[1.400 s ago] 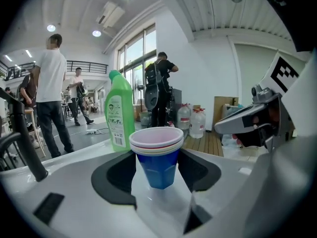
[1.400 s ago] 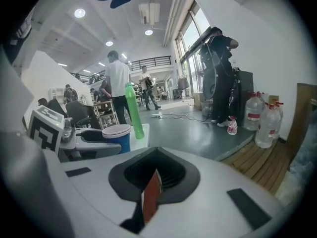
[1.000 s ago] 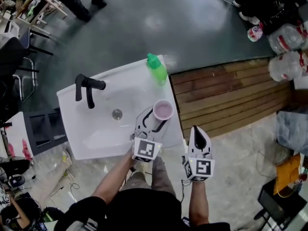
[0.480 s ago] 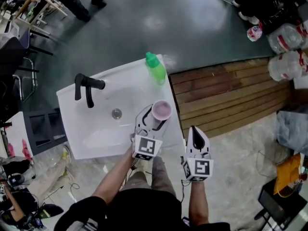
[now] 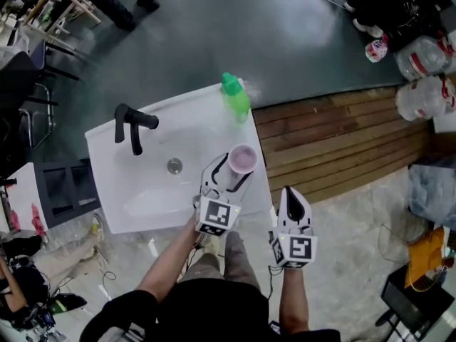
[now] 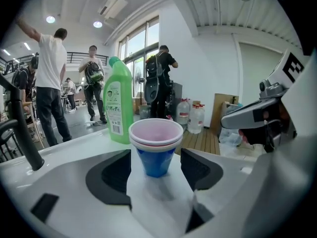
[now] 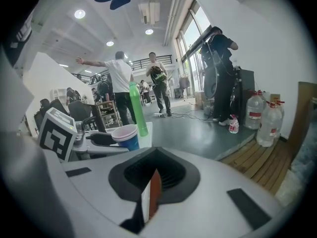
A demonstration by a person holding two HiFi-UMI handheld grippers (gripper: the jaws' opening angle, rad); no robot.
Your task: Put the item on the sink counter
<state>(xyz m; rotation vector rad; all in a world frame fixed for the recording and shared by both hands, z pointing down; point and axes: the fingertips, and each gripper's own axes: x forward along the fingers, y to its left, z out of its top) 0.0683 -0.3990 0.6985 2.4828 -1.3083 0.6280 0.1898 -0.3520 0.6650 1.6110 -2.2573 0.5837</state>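
Note:
A pink-lined cup stacked in a blue cup stands upright on the right-hand counter of the white sink. My left gripper straddles it. In the left gripper view the cup sits between the two dark pads with a gap on each side, and the jaws are opening. My right gripper hangs off the sink's front right corner, shut and empty; its view shows the jaws meeting, with the cup to the left.
A green bottle stands at the sink's back right corner, behind the cup. A black faucet rises at the left, above the drain. A wooden platform lies to the right, with water jugs beyond. People stand in the background.
The left gripper's jaws have spread a little wider round the cup, which stays standing on the counter. The right gripper has held still.

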